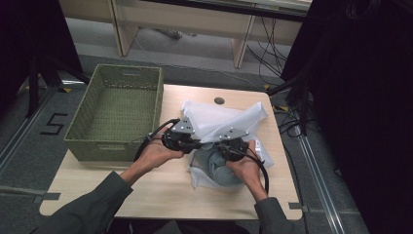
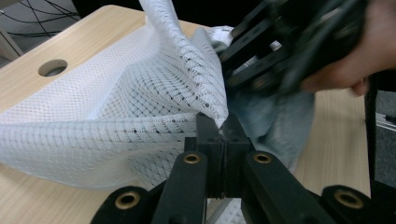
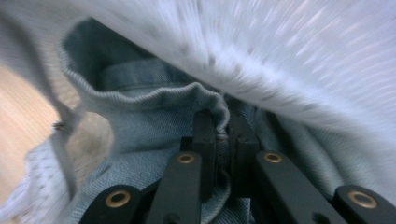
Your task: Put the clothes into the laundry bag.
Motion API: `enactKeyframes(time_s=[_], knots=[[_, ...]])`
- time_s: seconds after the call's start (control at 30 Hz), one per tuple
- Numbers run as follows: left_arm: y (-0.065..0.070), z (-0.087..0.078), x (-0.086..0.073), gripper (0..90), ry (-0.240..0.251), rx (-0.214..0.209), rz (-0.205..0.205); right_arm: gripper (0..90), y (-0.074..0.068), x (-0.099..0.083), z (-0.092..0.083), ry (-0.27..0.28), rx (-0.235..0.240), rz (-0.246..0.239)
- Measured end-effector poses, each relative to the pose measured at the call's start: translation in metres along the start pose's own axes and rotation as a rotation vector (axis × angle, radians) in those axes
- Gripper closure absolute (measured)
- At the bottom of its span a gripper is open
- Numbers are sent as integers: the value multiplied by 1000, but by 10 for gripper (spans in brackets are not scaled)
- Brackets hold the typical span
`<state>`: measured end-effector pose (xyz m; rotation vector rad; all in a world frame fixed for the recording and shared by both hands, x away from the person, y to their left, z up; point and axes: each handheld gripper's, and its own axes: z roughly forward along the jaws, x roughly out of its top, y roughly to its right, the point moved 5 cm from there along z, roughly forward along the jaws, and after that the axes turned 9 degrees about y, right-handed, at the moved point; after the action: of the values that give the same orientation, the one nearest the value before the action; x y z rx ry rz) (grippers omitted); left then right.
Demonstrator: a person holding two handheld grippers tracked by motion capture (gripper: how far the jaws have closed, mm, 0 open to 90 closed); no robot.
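At the left of the high view a green woven basket (image 1: 117, 109) stands on the light wooden tabletop (image 1: 160, 195), with its left side going over the tabletop edge. Just right of the basket, near the middle of the frame, the left tongs (image 1: 187, 139) are held by the left hand (image 1: 158, 153). In the left gripper view, the left tongs (image 2: 223, 135) are pressed together on the edge of a white mesh bag (image 2: 116, 121), at the lower middle of that frame. The white mesh bag (image 1: 219, 119) lies in the middle right of the high view, lifted into a soft peak, and a round hole (image 1: 219, 101) in the tabletop is above it. Below the bag's peak there is a blue-grey denim cloth (image 1: 214, 165), which sits partly inside the mesh. The right tongs (image 1: 229, 146) are at this cloth, held by the right hand (image 1: 248, 168). In the right gripper view, the right tongs (image 3: 223, 133) are clamped on a fold of the denim cloth (image 3: 154, 126), and the blurred mesh crosses the upper right of the frame
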<state>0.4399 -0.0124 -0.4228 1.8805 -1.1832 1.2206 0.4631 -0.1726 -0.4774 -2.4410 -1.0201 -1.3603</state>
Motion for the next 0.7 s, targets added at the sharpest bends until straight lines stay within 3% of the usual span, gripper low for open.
enactKeyframes(time_s=[0.07, 0.1, 0.2, 0.3, 0.4, 0.47, 0.53, 0.7], knots=[[2, 2, -2, 880, -4, 2, -9, 839, 1, -4, 8, -24, -3, 13], [2, 3, -3, 878, -9, -6, 7, 837, 2, -3, 10, -16, -8, 27], [3, 7, -8, 859, -21, -7, -8, 829, 3, 2, 7, -14, 4, 26], [5, 6, -12, 793, -34, 4, -1, 821, 2, 1, 6, -4, 5, 29], [10, -2, -12, 680, -31, 22, 48, 808, 1, 0, 6, 1, 8, 34], [13, -9, -15, 634, -22, 43, 45, 797, 0, -1, 6, 4, 11, 36], [18, -14, -25, 579, -25, 61, 9, 787, 0, -1, 5, 5, 14, 40], [32, -9, -67, 486, -113, 66, -33, 740, -1, -2, 5, 7, 18, 45]])
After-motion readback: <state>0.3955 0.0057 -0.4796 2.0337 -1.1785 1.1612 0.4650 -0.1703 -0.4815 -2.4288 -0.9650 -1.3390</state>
